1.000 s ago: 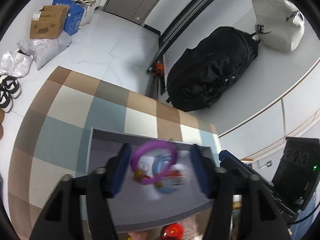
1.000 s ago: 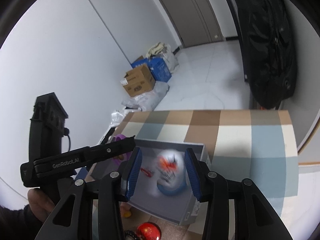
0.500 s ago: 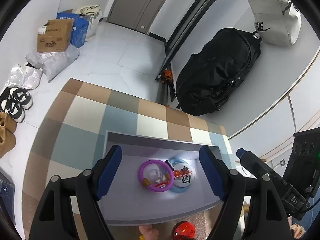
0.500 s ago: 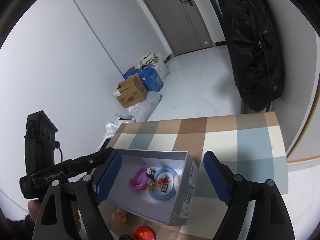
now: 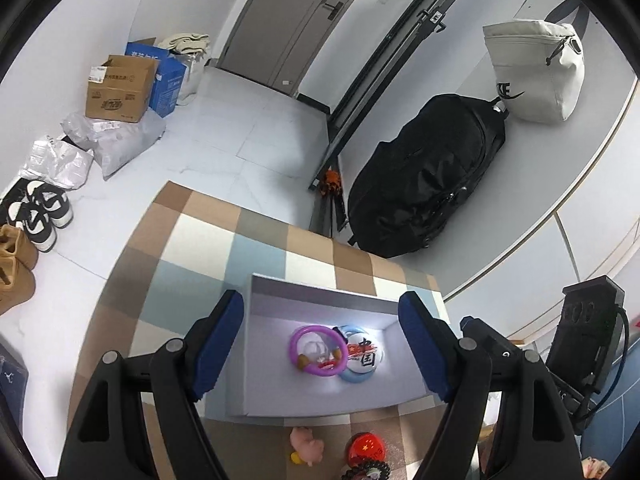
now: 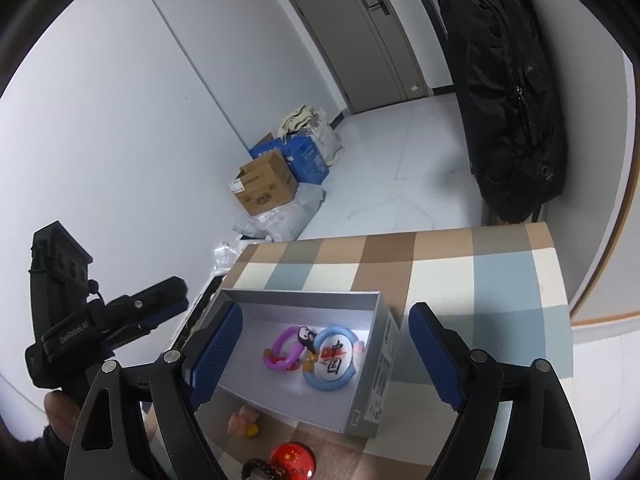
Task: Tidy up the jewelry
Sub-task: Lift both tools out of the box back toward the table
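Currently both claws are released, nothing between the pads. Left claw (image 5: 322, 350) and right claw (image 6: 324, 354) both hover over the grey box (image 5: 312, 292) on the checked tabletop (image 5: 208, 248); the right's jaws have just been opening. Purple ring (image 5: 318, 352) and blue ring (image 6: 332, 364) with a round printed badge (image 5: 364, 354) lie inside the box, touching. Outside the box's near wall: pink figurine (image 5: 306, 446), red badge (image 5: 366, 448), dark bead bracelet (image 5: 368, 472).
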Demonstrator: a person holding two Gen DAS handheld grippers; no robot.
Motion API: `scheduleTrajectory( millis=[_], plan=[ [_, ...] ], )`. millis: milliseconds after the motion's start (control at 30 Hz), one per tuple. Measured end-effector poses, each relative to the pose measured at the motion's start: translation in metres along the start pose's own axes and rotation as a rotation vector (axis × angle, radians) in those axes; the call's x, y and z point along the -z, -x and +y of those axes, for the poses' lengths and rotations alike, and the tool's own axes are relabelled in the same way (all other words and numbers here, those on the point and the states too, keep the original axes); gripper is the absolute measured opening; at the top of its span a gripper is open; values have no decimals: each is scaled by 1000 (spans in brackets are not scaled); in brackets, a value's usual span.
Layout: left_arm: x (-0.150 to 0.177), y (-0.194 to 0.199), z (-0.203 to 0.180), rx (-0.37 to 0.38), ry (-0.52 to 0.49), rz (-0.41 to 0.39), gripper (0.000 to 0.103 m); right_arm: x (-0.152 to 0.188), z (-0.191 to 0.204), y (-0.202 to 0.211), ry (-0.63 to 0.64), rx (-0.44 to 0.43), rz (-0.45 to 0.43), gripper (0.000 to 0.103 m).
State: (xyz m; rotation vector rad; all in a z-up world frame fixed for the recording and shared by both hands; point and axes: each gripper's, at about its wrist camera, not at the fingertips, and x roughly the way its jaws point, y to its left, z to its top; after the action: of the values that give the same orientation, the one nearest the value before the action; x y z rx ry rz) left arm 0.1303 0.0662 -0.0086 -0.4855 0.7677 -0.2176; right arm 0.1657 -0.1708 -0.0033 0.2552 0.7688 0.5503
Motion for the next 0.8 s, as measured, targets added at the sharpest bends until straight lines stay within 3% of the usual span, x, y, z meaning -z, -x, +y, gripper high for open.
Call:
scheduleTrajectory(
  millis=[167, 333, 467, 800],
  plan=[
    [5, 5, 0, -34, 0, 5, 76, 3, 0, 3, -1, 9, 4, 86],
    [17, 10, -3, -69, -27, 16, 76, 9, -1, 12, -2, 21, -8, 95],
    [28, 13, -8, -94, -48, 34, 76, 15, -3, 20, -6, 31, -10, 97],
    [61, 18, -18, -95, -58, 113, 76, 35, -4, 44, -23, 66, -6, 103]
  ],
)
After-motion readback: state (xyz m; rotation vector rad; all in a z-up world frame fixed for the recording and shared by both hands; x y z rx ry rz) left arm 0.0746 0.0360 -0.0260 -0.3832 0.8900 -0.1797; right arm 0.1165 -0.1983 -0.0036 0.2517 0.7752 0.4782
